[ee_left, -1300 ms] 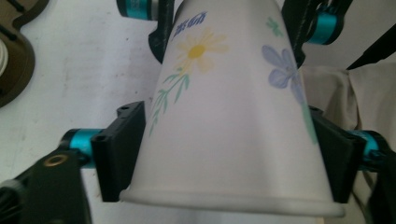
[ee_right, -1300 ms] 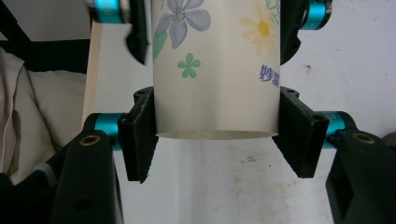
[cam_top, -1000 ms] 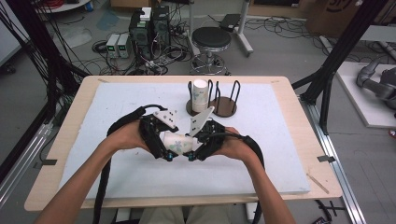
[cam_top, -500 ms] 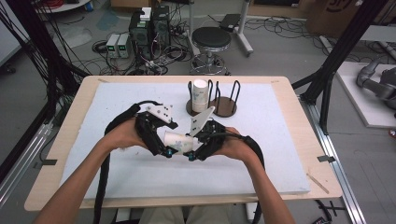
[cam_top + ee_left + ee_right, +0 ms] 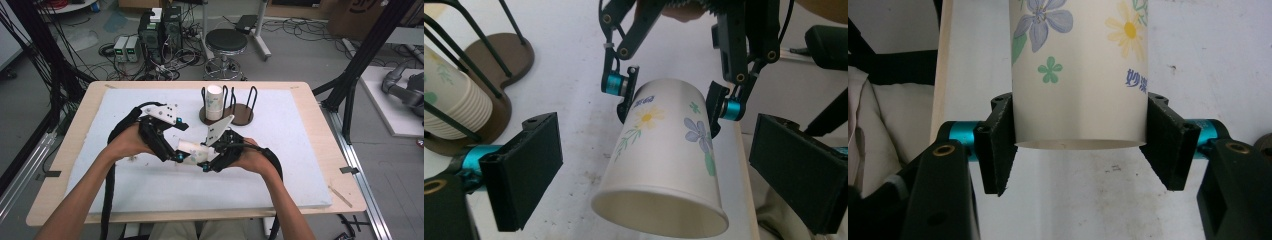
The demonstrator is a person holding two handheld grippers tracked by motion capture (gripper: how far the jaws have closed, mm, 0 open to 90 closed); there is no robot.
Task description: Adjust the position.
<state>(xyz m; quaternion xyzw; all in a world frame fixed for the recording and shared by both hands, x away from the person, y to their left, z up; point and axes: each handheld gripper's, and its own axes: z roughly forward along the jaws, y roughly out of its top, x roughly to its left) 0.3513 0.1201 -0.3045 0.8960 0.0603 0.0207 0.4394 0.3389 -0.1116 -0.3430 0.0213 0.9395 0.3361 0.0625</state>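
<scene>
A white paper cup (image 5: 192, 150) printed with flowers lies on its side in the air between the two grippers, just above the white board. My right gripper (image 5: 1082, 150) is shut on the cup (image 5: 1078, 75) near its base, one pad on each side. My left gripper (image 5: 659, 170) is open, its two wide pads standing well apart on either side of the cup's open mouth (image 5: 659, 210) without touching it. In the high view the left gripper (image 5: 172, 152) sits left of the cup and the right gripper (image 5: 210, 162) to its right.
A dark wire cup rack (image 5: 242, 114) stands at the board's far middle, with a stack of cups (image 5: 214, 102) in its left holder; the stack (image 5: 449, 105) is close on the left gripper's left. The white board (image 5: 300, 165) covers the wooden table.
The left gripper has shifted a little to the left and away from me. The cup stays in the right gripper at nearly the same spot.
</scene>
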